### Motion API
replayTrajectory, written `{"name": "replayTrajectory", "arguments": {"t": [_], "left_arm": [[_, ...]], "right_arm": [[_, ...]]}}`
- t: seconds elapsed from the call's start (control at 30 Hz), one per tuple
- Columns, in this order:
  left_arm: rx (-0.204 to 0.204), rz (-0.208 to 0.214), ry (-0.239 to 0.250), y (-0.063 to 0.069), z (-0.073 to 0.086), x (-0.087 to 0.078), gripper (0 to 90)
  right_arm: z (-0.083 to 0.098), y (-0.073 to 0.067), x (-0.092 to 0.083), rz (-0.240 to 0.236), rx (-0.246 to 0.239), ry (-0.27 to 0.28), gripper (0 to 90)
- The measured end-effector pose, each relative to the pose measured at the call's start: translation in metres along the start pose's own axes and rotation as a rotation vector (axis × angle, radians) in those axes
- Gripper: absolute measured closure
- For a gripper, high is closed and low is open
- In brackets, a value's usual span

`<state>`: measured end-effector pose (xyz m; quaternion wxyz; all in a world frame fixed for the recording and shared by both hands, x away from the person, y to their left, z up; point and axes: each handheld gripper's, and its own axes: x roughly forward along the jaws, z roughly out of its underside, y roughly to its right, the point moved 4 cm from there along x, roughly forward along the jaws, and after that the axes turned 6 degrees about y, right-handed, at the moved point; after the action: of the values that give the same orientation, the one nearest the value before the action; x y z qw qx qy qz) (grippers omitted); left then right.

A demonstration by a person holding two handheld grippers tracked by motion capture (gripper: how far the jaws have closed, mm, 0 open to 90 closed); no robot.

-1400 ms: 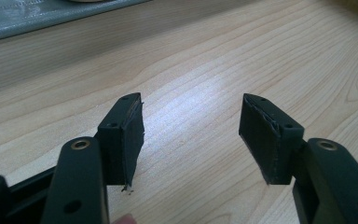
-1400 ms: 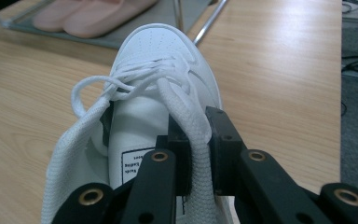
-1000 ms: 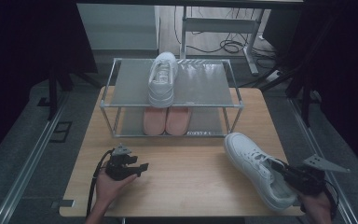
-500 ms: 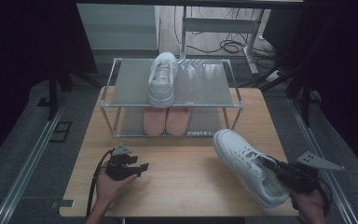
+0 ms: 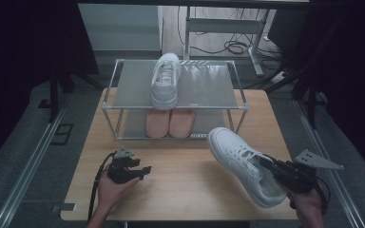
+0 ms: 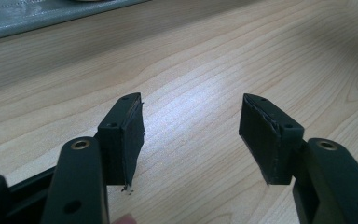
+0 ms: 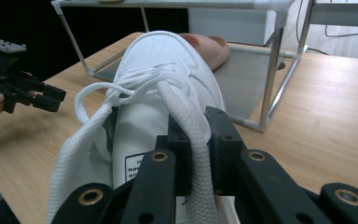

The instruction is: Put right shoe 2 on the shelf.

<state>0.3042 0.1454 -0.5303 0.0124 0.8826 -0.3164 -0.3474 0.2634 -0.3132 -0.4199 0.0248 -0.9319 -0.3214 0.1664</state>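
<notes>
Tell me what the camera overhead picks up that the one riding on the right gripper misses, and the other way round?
The high view alone takes in the white shoe on the top shelf of the rack and the whole table.

The right gripper view alone shows how the right gripper holds the white sneaker: its jaws pinch the side wall beside the opening, with the label inside readable as a patch.

Both show the held sneaker, the left gripper with open jaws, the pink shoes on the lower shelf and the rack's metal frame.

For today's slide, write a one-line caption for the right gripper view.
Right gripper shut on a white sneaker's collar, toe pointing toward the rack.
</notes>
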Motion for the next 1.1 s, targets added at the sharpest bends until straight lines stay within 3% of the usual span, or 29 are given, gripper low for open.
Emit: {"name": "replayTrajectory", "arguments": {"t": [0.73,1.1], "left_arm": [[0.002,0.001,-0.001,-0.001,0.000,0.000,39.8],[0.006,0.002,-0.002,-0.001,0.000,0.001,39.8]], "right_arm": [[-0.029,-0.014,0.021,-0.040,-0.010,0.047,81.0],[-0.059,-0.020,0.023,-0.050,-0.013,0.100,81.0]]}}
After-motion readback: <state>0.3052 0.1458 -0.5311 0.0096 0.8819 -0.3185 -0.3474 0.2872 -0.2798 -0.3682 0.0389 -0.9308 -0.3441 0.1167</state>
